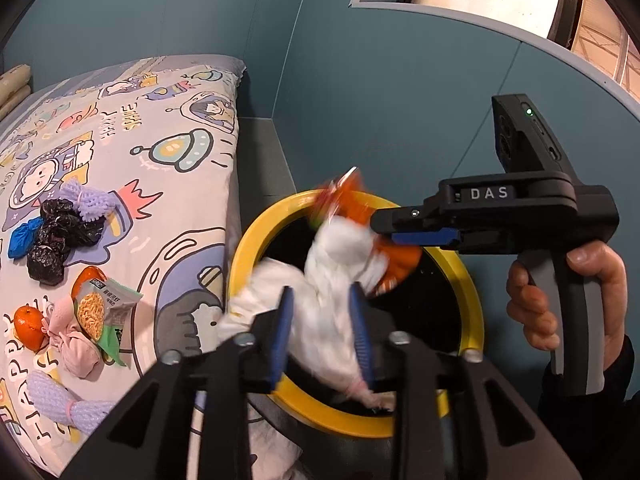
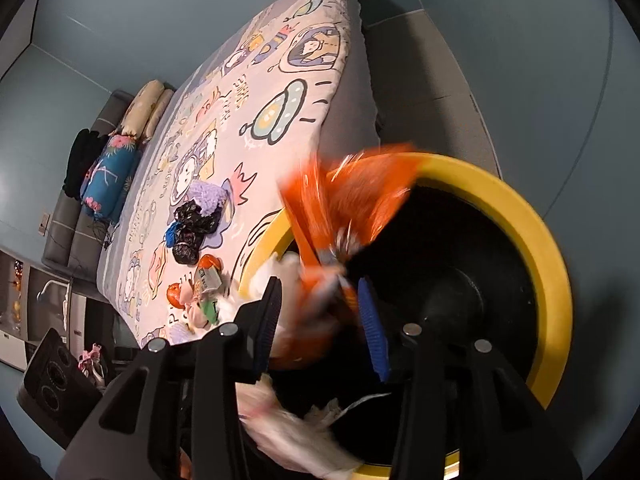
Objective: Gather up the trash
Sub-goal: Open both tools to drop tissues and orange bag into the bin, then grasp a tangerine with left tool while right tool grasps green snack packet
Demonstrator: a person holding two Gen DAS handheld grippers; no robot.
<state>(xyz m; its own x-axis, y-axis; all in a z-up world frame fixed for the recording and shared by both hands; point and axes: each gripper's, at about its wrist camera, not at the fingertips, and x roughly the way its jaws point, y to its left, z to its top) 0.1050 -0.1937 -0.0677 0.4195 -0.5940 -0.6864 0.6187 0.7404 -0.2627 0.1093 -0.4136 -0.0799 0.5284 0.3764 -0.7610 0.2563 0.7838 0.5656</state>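
Note:
A black bin with a yellow rim (image 1: 256,240) (image 2: 520,216) stands beside the bed. My left gripper (image 1: 320,290) is over its mouth, its blue pads apart, with a blurred white crumpled wad (image 1: 328,320) loose between them. My right gripper (image 2: 318,282) is over the bin too and stands open. A blurred orange wrapper (image 2: 352,196) lies between and beyond its fingers, with a gap at the right pad. The left wrist view shows the right gripper (image 1: 380,227) from the side, the orange wrapper (image 1: 400,258) at its tips and a hand (image 1: 560,296) on its handle.
On the bed's cartoon sheet (image 1: 160,128) lie black bags (image 1: 56,236), a blue wad (image 1: 22,240), purple knit pieces (image 1: 92,200), a tangerine (image 1: 28,322), a noodle packet (image 1: 100,312) and a pink cloth (image 1: 76,344). Blue walls close in behind the bin.

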